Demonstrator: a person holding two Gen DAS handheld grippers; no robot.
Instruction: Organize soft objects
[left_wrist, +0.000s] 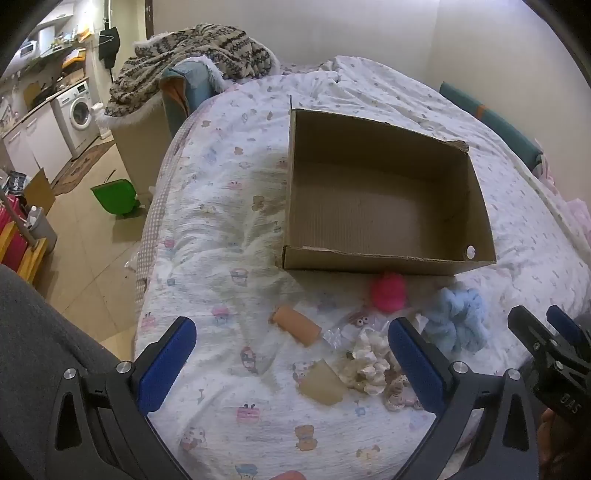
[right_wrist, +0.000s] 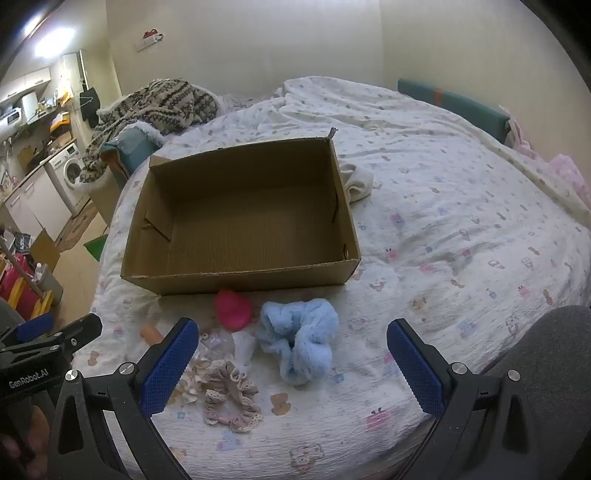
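On the bed sits my open box, with nothing in it. Just before its near wall lie the pink toy, blue scrunchie and beige scrunchies, close together. I hold both grippers, left and right, spread wide above them, gripping nothing.

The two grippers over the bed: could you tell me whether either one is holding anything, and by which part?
Nothing is held. The left gripper and right gripper both stand open above the bed, with nothing between their pads.
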